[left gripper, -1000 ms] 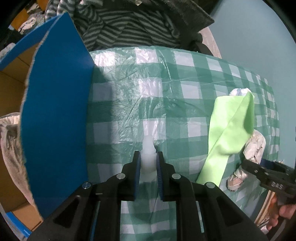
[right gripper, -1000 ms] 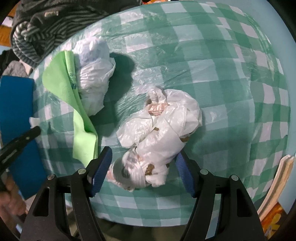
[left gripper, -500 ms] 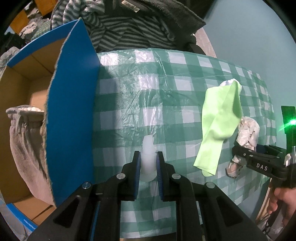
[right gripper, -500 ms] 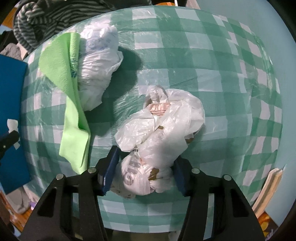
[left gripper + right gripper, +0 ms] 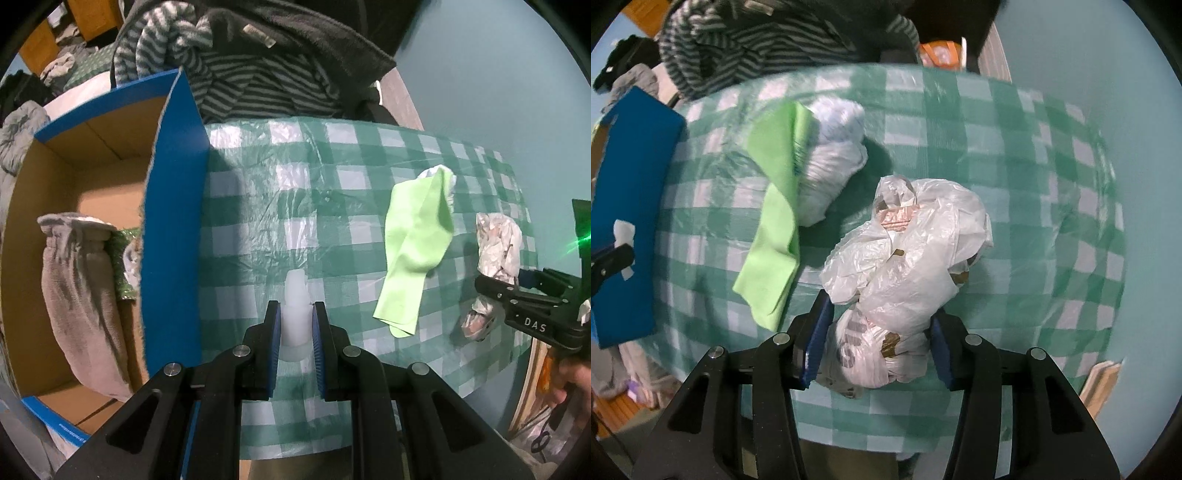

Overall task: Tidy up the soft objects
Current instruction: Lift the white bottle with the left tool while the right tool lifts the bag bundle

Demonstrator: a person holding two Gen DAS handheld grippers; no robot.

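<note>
Left wrist view. Left tongs (image 5: 296,325) nearly closed, blue pads clamped on a small whitish soft item (image 5: 295,302) whose top pokes out past the pads. Item is carried clear above the checked bench (image 5: 332,177), tongs pointing down. Open blue cardboard box (image 5: 173,221) sits just beside the bench on the left; a grey fleece pouch (image 5: 79,295) already stands inside it. Judgement: the step here is the carry to the box. To do it well, keep the squeeze constant, bring the item over the blue wall with clearance, and release only once it is over a free part of the box floor beside the pouch. A lime-green cloth (image 5: 413,251) lies on the bench, draped partly over a white bundle (image 5: 447,181).

Right wrist view. Right tongs (image 5: 877,339) have just been closing; both pads now press the flanks of a crumpled white plastic bag bundle (image 5: 908,266), roughly half-open width. Lower part of the bundle is between the pads, the bulk billows out ahead. Whether it has fully left the bench I cannot tell; the frame is slightly blurred. Judgement: thin film slips and compresses, so grip should be firm. Risk: a loose loop dragging the green cloth, which lies just beside the bundle. Lift straight up before moving towards the box.
</note>
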